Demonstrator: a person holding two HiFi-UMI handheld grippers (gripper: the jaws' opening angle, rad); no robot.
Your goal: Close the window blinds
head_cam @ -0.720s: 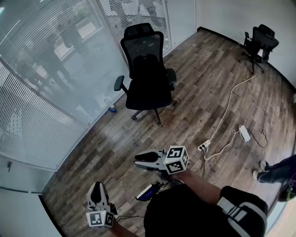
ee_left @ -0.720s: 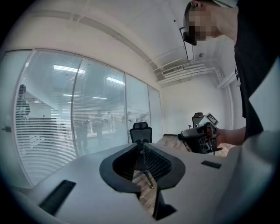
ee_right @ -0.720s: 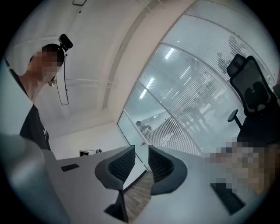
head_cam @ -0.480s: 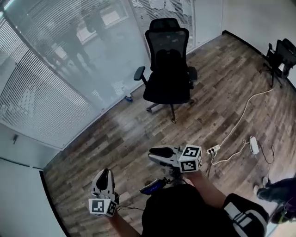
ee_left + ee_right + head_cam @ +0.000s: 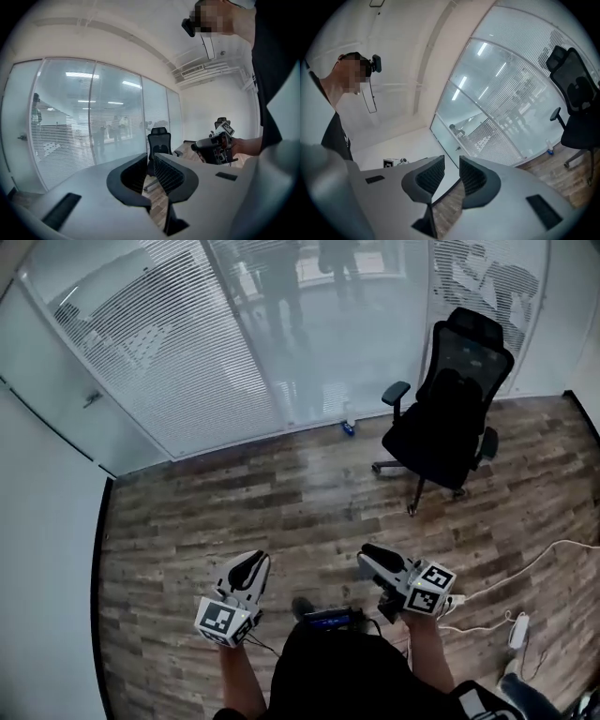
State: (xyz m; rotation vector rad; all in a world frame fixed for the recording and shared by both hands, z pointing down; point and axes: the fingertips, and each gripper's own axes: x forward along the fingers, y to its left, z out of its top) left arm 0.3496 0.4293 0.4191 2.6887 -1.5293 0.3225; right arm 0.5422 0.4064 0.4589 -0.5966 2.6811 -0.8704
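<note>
A wood floor [image 5: 234, 512] runs up to a curved glass wall [image 5: 309, 352]. The window blinds [image 5: 141, 343] hang behind its panes, their slats lying flat with gaps between. They are well ahead of both tongs, and neither touches them.

In the head view the left tongs [image 5: 248, 568] and right tongs [image 5: 375, 561] are held low over the floor, near each other and pointing toward the glass. A black office chair [image 5: 445, 418] stands ahead and to the right of the right tongs. A white power strip [image 5: 518, 629] lies on the floor to their right, with its cable. Dim figures of people [image 5: 281, 277] stand beyond the glass.

The left gripper view shows what the head view cannot: the left tongs are released, with a narrow slit between the jaws and nothing in it. The chair stands in line beyond the slit, and the right tongs show off to the right.

The right gripper view shows the right tongs released too, jaws apart and empty. The slatted panes rise ahead and a door handle [image 5: 457, 132] shows on the glass.
</note>
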